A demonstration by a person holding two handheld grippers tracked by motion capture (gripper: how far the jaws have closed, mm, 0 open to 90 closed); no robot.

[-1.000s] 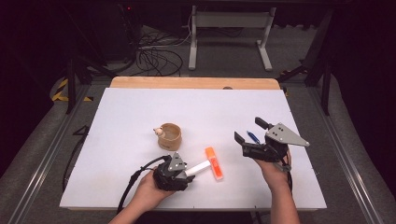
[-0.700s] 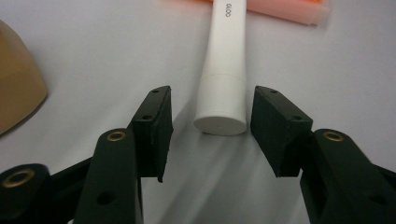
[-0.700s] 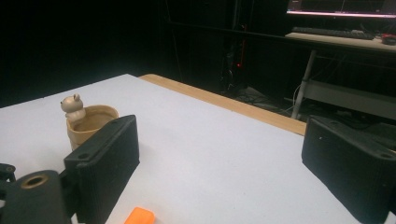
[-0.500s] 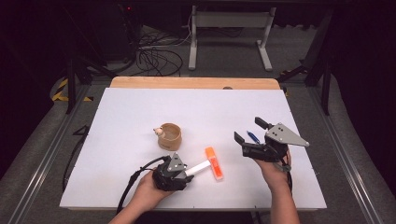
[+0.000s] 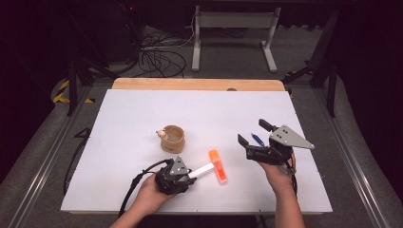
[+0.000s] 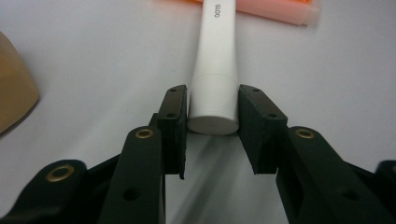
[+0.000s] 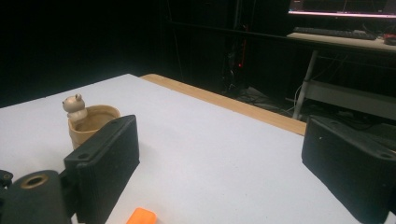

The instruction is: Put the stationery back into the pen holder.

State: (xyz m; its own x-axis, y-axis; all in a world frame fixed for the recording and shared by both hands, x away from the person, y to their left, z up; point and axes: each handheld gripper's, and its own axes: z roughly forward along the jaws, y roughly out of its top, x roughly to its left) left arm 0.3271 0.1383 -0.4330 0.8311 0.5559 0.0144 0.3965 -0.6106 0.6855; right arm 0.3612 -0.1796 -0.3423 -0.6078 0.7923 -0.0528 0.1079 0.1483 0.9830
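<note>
On a matte white surface [image 5: 119, 123] in a dark room, left tongs [image 6: 212, 126] have been closing onto a smooth white cylindrical marker [image 6: 215, 70]; right tongs [image 5: 254, 135] gape released.

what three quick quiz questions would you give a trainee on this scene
1. True or false: the right gripper holds the orange marker.
2. What lies between the left gripper's jaws? A) white tube B) spoon C) coin
3. What sits on the rim of the wooden cup?

Key:
1. False: its jaws stand open and empty above the table.
2. A: the jaws have just been closing, and both pads now touch the tube.
3. A small animal figure.
</note>
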